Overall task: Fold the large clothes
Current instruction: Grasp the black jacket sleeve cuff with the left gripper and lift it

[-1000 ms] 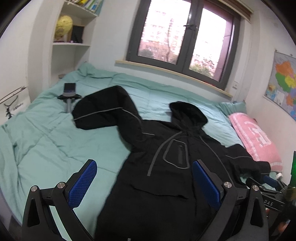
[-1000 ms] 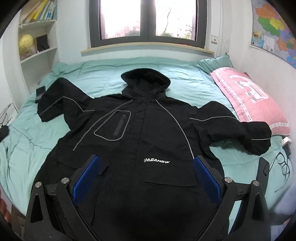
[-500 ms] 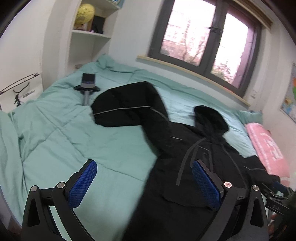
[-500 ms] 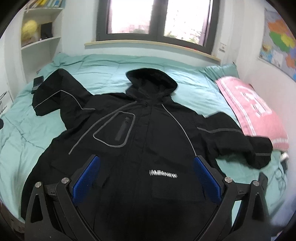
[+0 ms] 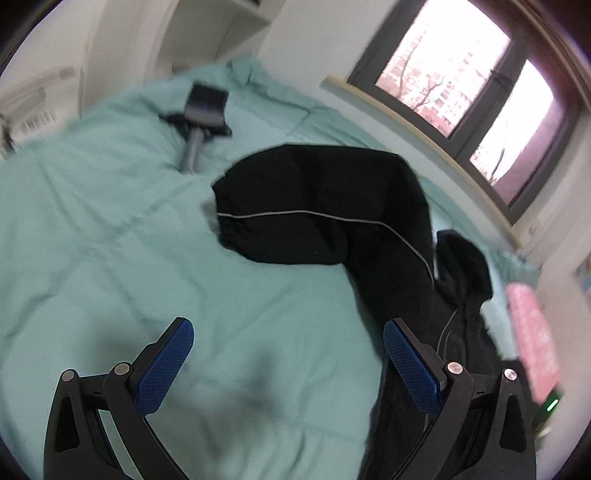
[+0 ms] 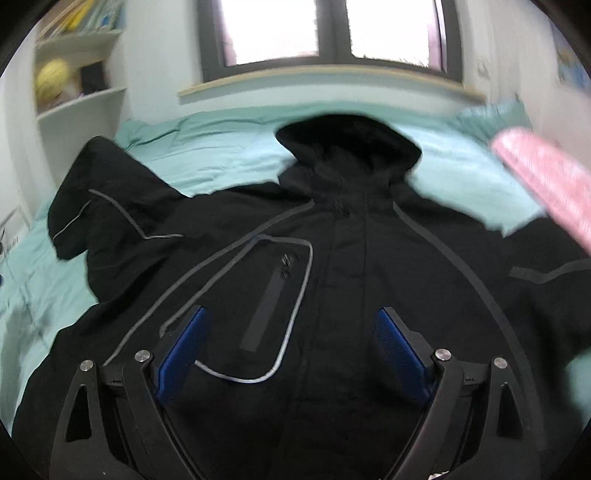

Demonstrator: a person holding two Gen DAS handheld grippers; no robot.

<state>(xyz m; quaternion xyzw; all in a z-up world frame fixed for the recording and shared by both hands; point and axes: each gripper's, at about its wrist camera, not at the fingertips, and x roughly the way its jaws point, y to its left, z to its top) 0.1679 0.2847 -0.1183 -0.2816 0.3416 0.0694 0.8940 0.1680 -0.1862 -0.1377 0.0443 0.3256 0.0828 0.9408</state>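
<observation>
While lying flat, jacket (image 6: 332,295) points hood windowward.

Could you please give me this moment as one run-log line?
stage: approach | jacket: flat on bed, unfolded | left tongs: open, empty, beside sleeve | right tongs: closing, nothing gripped, above jacket chest

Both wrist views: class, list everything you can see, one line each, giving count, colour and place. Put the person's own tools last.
jacket: one, black with grey piping, hooded, spread front-up on the bed.
quilt: one, mint green, covering the bed under the jacket.
pillow: one, pink, at the right side of the bed.
phone stand: one, dark, lying on the quilt beyond the jacket's sleeve.
window: one, dark frame, behind the bed.
shelves: white, left of the window, holding a yellow ball.
left gripper: black with blue pads, open over the quilt.
right gripper: black with blue pads, jaws closing above the jacket's chest, nothing gripped.
</observation>
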